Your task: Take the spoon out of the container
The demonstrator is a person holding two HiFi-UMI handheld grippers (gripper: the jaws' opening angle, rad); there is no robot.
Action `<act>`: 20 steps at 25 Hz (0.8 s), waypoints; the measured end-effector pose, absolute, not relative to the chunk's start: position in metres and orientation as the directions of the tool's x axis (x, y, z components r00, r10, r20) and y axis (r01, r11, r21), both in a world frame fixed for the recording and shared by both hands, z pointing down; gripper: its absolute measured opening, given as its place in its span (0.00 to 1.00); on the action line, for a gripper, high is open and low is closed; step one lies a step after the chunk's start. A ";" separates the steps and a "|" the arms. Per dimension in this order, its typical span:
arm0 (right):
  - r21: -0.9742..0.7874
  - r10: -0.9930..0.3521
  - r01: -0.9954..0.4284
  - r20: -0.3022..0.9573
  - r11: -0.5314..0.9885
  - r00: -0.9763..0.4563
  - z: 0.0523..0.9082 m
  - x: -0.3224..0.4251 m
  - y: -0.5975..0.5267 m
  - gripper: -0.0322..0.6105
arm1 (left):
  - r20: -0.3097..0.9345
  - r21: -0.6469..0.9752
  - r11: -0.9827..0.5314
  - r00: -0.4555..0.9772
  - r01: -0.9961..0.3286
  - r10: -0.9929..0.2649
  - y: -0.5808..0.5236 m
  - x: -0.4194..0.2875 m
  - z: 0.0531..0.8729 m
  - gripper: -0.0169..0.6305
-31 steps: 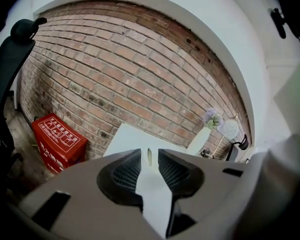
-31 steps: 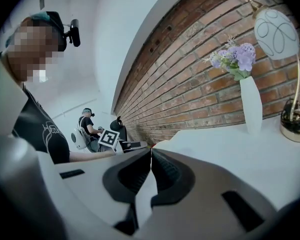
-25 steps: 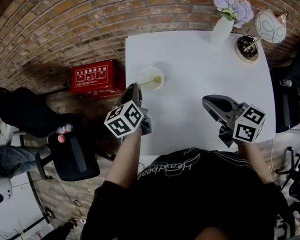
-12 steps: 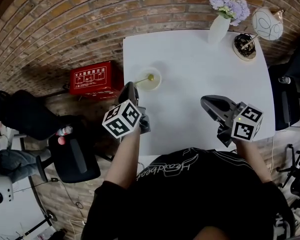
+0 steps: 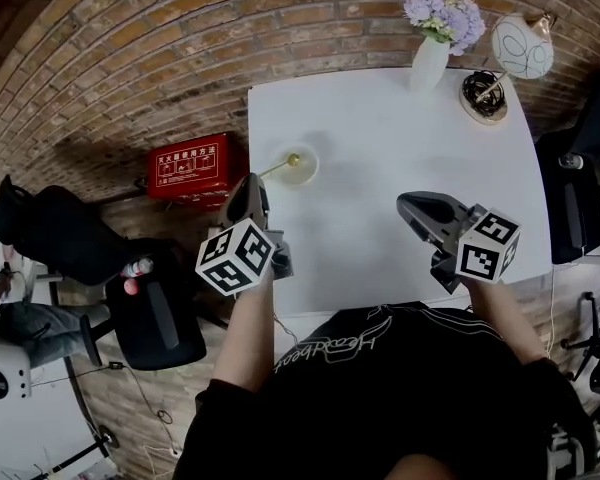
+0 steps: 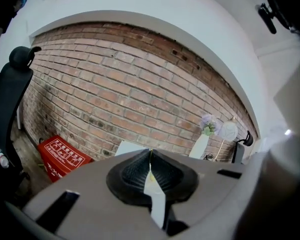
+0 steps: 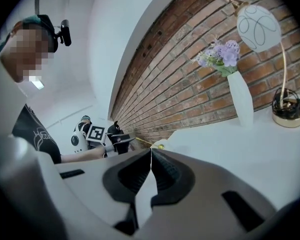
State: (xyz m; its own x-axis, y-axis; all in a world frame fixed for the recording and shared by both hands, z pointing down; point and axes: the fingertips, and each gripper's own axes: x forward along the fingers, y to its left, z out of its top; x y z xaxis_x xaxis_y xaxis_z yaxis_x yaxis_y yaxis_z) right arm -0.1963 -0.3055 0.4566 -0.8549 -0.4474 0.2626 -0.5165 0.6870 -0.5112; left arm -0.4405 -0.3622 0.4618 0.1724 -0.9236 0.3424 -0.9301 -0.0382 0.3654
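Left tongs (image 5: 252,182) clenched on spoon (image 5: 280,165) over container (image 5: 311,173), forearm outstretched; right tongs (image 5: 406,206) clenched, empty.

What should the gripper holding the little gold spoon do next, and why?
Probably lift the left gripper a little higher and draw it back from the container. It is shut on the thin handle of the spoon, but the spoon's round end seems to hang over the container, so it may not be clear of the rim yet.
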 end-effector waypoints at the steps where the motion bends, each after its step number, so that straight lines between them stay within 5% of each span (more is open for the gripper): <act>1: -0.502 -0.461 -0.526 0.259 0.687 -0.849 0.453 -0.193 -0.306 0.05 | 0.332 0.354 -0.042 0.168 -0.934 -0.928 -0.358 -0.439 0.454 0.04; 20: -0.425 -0.406 -0.408 0.099 0.808 -0.908 0.357 -0.135 -0.218 0.05 | 0.233 0.374 -0.263 0.365 -0.889 -0.902 -0.217 -0.303 0.344 0.04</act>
